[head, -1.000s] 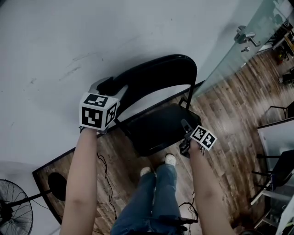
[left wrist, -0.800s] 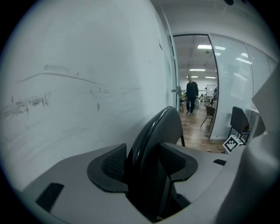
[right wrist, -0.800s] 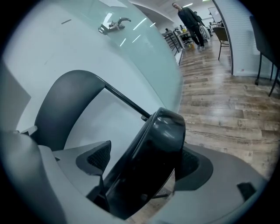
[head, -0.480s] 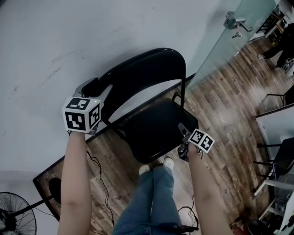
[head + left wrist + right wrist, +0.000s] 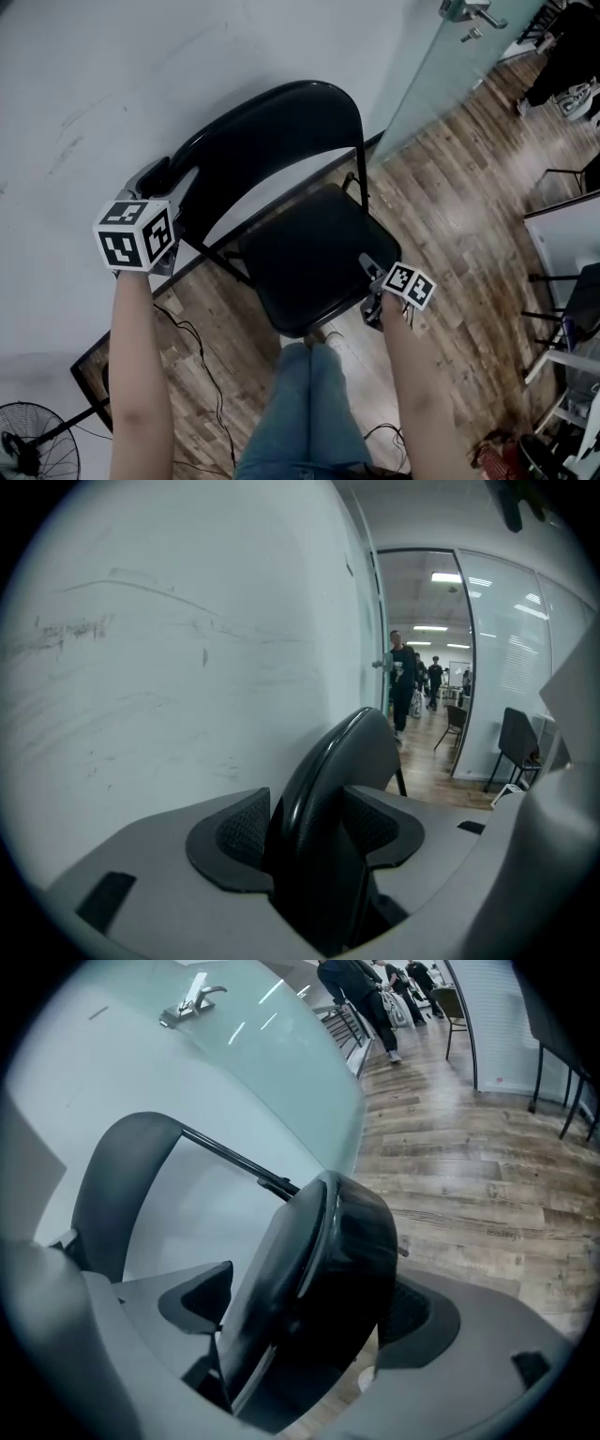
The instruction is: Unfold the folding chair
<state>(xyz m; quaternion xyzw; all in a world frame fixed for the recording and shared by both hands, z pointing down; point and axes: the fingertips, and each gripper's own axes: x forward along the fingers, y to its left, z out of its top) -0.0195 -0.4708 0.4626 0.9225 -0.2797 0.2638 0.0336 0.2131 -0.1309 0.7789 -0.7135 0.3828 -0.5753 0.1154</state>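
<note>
A black folding chair stands against the wall, its curved backrest at the top and its padded seat below. My left gripper is shut on the backrest's left end; in the left gripper view both pads press the backrest edge. My right gripper is at the seat's front right edge. In the right gripper view the thick seat lies slanted between the jaws and fills them. These jaws have just been opening wider around it. The backrest rises behind.
A white wall is behind the chair and a glass door to its right. The person's legs stand just before the seat. A cable trails on the wood floor, a fan is at bottom left, dark chairs at right.
The seat has swung down and forward with my right gripper on its front edge. My left gripper and the backrest end have shifted left and lower in the head view.
</note>
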